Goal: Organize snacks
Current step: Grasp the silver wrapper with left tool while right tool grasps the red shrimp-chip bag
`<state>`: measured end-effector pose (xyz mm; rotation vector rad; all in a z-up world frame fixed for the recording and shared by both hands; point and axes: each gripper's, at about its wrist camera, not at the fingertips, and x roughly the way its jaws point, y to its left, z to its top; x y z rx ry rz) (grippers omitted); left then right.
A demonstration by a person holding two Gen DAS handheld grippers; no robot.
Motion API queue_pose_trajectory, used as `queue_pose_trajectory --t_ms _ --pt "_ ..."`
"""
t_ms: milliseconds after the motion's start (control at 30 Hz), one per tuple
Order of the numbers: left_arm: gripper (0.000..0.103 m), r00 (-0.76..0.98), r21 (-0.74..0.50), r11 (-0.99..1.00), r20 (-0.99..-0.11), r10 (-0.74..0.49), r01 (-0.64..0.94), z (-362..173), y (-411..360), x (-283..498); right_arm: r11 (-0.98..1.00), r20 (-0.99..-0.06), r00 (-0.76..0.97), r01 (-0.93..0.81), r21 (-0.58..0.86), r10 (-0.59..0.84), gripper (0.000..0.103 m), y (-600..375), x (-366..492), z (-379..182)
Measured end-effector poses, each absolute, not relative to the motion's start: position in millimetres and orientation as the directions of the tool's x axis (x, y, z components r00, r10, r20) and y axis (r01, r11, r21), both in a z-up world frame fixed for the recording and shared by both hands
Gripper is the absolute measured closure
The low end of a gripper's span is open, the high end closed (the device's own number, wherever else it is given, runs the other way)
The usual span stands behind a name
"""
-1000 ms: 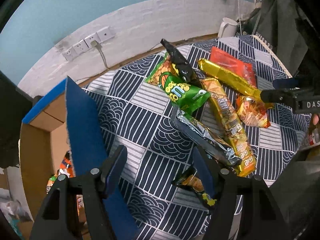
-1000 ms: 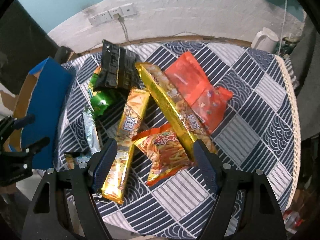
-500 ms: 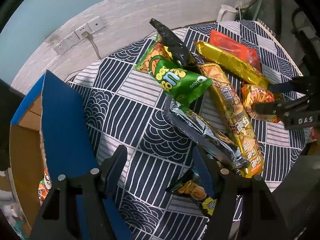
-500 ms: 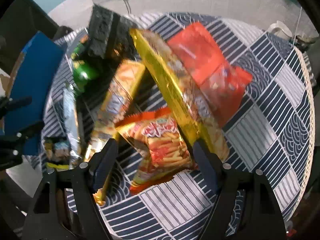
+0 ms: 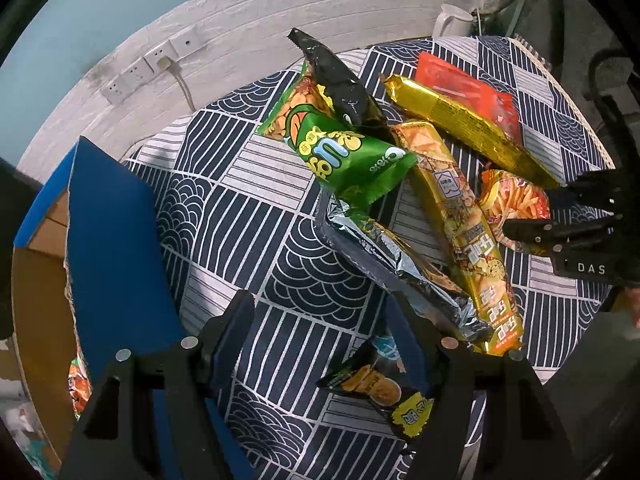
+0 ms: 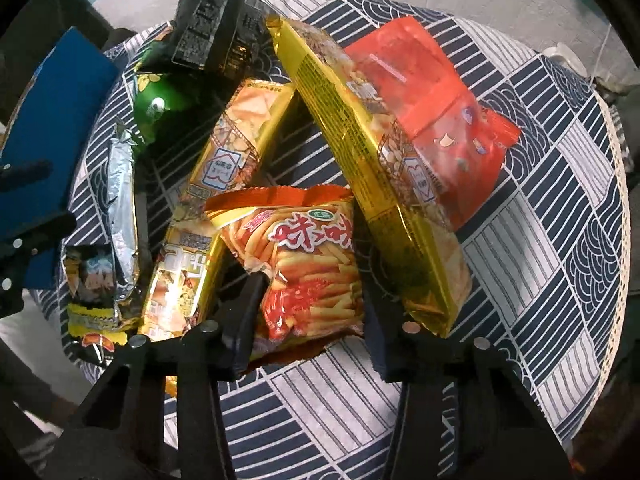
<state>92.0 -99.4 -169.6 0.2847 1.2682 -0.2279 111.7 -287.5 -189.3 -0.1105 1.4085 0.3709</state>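
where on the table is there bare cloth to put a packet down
Two free patches: the cloth between the blue box flap and the green bag, and the stretch right of the red packet out to the table edge. The middle is crowded with overlapping packets, around the orange chips bag.

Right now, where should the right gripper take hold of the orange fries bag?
Grip the orange fries bag across its puffy lower body, coming from above. It lies free on top, sealed top edge leaning on the gold packs. The right gripper is closing there, jaws on both sides.
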Motion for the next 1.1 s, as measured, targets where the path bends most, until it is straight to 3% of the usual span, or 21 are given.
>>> queue_pose_trajectory --t_ms 200,533,1000,1033,1067,1100 --pt "0.027 0.263 0.025 0.957 -0.963 -0.054 0.290 -169.4 -102.6 99.9 0.931 -0.967 0.153 -0.338 0.140 0.202 0.064 -284.9 109.2 -172.3" --pt "0.026 0.218 -0.051 0.976 -0.971 -0.098 0.213 -184.8 -110.4 119.2 0.938 -0.940 0.259 -0.319 0.132 0.221 0.064 -307.9 107.9 -134.7" --pt "0.026 0.113 -0.130 0.987 -0.984 -0.141 0.097 -223.7 -113.7 137.4 0.956 -0.933 0.285 -0.256 0.145 0.218 0.064 -328.8 126.0 -140.5" --pt "0.033 0.120 -0.131 0.986 -0.982 -0.143 0.104 -223.5 -114.5 137.4 0.956 -0.931 0.290 -0.252 0.148 0.221 0.064 -330.5 127.1 -139.3" --pt "0.047 0.119 -0.136 0.984 -0.982 -0.149 0.112 -223.8 -115.6 136.6 0.958 -0.931 0.293 -0.249 0.145 0.217 0.064 -331.7 128.1 -139.8" --pt "0.051 0.115 -0.136 0.983 -0.982 -0.150 0.124 -224.3 -116.8 135.7 0.959 -0.932 0.296 -0.248 0.137 0.210 0.064 -333.3 128.5 -139.3"
